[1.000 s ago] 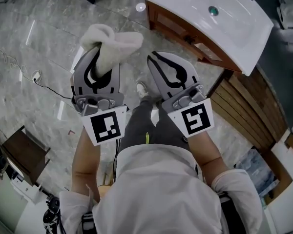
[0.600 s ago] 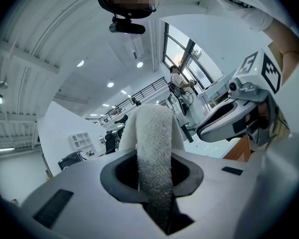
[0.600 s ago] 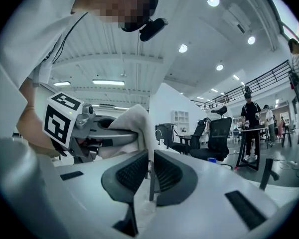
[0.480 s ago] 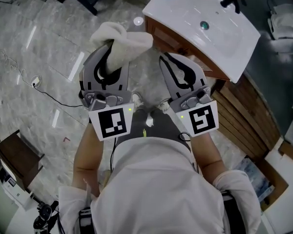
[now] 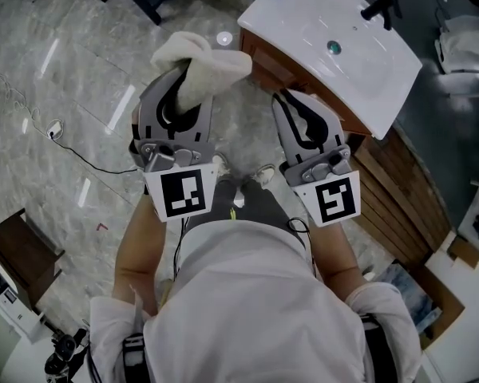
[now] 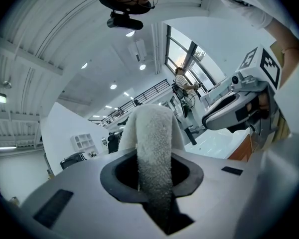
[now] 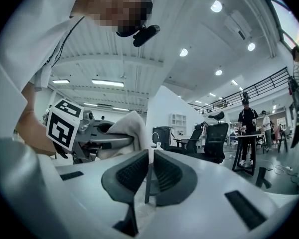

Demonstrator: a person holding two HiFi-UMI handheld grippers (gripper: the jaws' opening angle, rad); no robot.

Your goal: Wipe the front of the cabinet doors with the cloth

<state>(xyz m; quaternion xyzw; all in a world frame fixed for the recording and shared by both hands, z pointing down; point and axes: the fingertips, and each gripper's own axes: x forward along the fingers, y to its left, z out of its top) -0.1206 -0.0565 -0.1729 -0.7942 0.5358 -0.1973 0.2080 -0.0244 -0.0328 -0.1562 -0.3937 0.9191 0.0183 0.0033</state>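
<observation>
while right gripper (image 7: 149,158) fingers press together, cloth (image 6: 154,133) sits pinched between left gripper (image 6: 152,176) fingers.

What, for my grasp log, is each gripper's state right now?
Left gripper: shut on the cloth.
Right gripper: shut, nothing between its jaws.

White sink (image 5: 307,16) (black tap (image 5: 381,6)), marble floor (image 5: 72,86).
</observation>
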